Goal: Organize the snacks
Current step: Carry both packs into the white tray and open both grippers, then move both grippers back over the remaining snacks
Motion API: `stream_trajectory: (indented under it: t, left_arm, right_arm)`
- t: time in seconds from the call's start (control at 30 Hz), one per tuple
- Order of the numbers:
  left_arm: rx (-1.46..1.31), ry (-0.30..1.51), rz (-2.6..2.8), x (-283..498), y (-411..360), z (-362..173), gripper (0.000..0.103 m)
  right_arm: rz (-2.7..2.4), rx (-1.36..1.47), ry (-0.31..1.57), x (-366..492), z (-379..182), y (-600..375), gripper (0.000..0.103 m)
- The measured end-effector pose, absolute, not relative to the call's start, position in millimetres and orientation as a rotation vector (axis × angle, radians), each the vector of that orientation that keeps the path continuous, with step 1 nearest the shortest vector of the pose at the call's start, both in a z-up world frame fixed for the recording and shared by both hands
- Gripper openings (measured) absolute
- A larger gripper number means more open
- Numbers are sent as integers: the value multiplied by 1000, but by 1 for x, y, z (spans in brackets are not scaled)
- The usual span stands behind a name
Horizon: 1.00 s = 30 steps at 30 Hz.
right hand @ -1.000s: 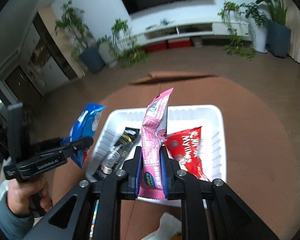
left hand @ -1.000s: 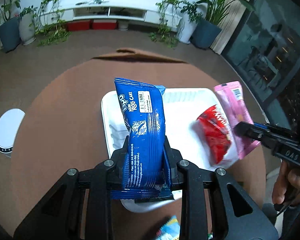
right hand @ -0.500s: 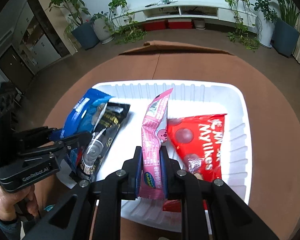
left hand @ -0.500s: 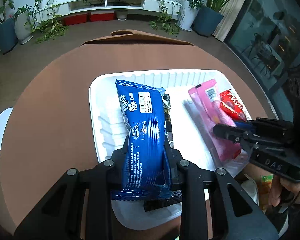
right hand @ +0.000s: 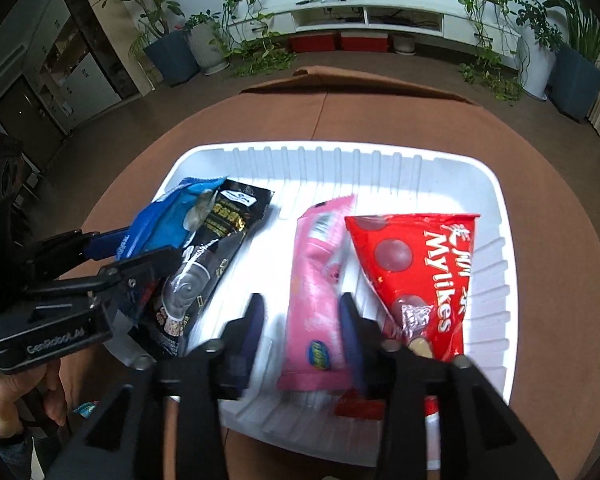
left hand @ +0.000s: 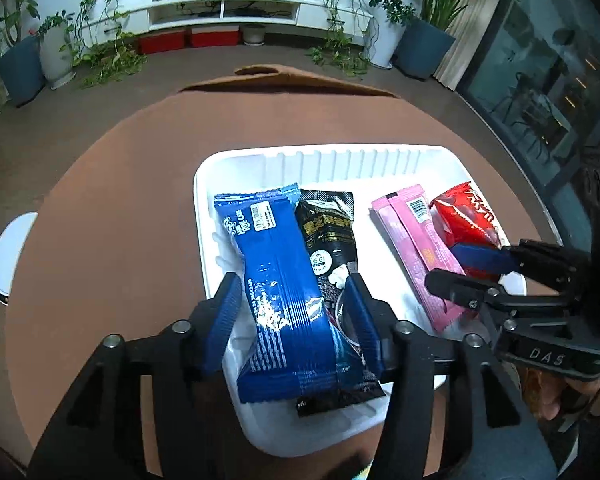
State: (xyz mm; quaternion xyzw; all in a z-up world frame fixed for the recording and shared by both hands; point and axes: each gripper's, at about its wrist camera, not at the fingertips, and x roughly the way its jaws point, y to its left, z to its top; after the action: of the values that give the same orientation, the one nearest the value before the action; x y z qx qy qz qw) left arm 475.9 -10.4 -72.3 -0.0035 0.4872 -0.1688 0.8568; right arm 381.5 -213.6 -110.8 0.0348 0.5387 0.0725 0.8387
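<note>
- Left gripper [left hand: 292,304]: lower centre of the left wrist view, jaws spread apart. The blue packet [left hand: 278,280] lies between them with a gap on each side, so nothing is clamped. The same gripper enters the right wrist view from the left edge [right hand: 112,256].
- Right gripper [right hand: 300,320]: lower centre of the right wrist view, jaws spread apart on either side of the pink packet [right hand: 320,292], which rests loose in the tray. In the left wrist view it comes in from the right edge [left hand: 460,268], its tips over the near ends of the pink and red packets.
- Tray [left hand: 340,160]: white, with ribbed walls, filling the middle of both views and sitting on a round brown table [left hand: 120,200].
- Blue packet: left part of the tray in the left wrist view, lying lengthwise, overlapping the black packet [left hand: 330,232] just to its right.
- Pink packet [left hand: 416,248]: right of centre in the left wrist view, lying flat, apart from the black packet.
- Red packet [right hand: 416,272]: right side of the tray in the right wrist view, its edge touching the pink packet; printed "Mylikes".
- Black packet [right hand: 208,264]: left of centre in the right wrist view, tilted, partly under the blue one [right hand: 172,220].
- Background: potted plants [right hand: 172,36] and a low white shelf [right hand: 372,12] along the top of the frame.
</note>
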Motion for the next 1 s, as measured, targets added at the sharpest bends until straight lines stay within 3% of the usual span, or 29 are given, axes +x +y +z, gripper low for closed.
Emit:
stream_trajectory:
  t: [0.07,0.2,0.27,0.3,0.57,0.77,1.0]
  left_arm:
    - [-20,1003,-354,472,-7,-64,64]
    - [-39,925,-375,452,3,-39,75]
    - [-27,885,-388,435,8,-28,102]
    - [-17,866,-391,428,10,-23,103]
    - [59,657,-362,324,22,11,103]
    - [-122,798,-290,266,45,-6,103]
    - [-154,855,-291,206,54,-45,103]
  right_arm:
    - [145,75,1123,380,-101,-215,51]
    - [142,112,1050,367,-59,-222,75]
    - [136,131,1011,357,-32,-226,91]
    - [139,142,998,352,-19,-229,100]
    - [268,443,734,257,51,-269,103]
    - [247,467,657,173,44,-274,103]
    - [168,593,729,102,-1,-285,103]
